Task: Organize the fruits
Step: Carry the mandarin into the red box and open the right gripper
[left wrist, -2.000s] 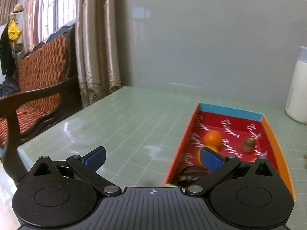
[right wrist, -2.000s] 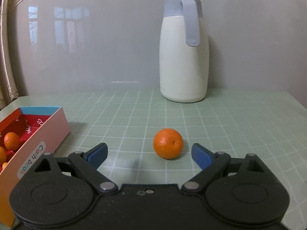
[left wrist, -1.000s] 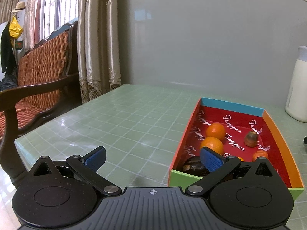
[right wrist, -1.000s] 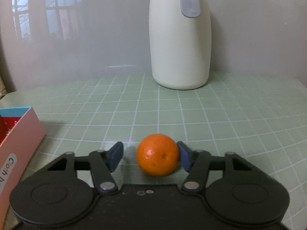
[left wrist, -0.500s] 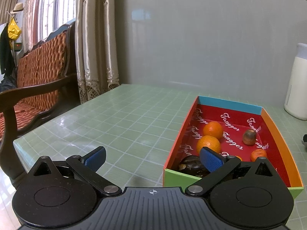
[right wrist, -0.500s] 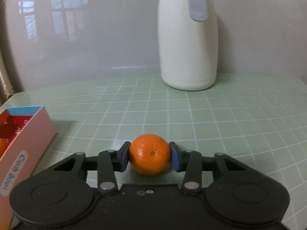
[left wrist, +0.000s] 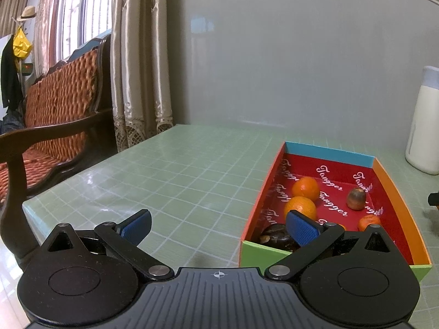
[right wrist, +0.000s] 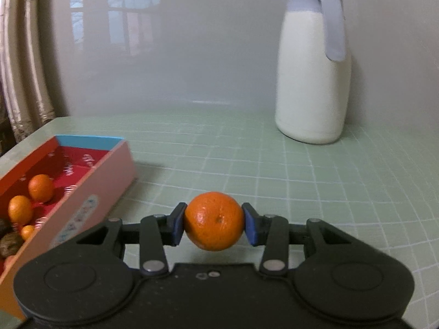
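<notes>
My right gripper (right wrist: 214, 226) is shut on an orange (right wrist: 214, 221) and holds it just above the green table, right of the box. The open box (right wrist: 90, 192) with a red inside holds two oranges (right wrist: 40, 187), a smaller one and dark brown fruits. In the left wrist view the same box (left wrist: 395, 189) lies ahead to the right, with oranges (left wrist: 305, 188), a brown fruit (left wrist: 356, 198) and a dark fruit (left wrist: 277, 235). My left gripper (left wrist: 218, 226) is open and empty, its right finger in front of the box's near left corner.
A white jug with a grey-blue lid (right wrist: 312, 63) stands at the back right by the wall; it also shows in the left wrist view (left wrist: 425, 120). A wooden bench with orange cushions (left wrist: 55, 115) and curtains (left wrist: 137, 54) are left of the table's edge.
My right gripper closed on the orange, lifted it off the table and turned left, bringing the box into view. The left gripper drew back slightly from the box.
</notes>
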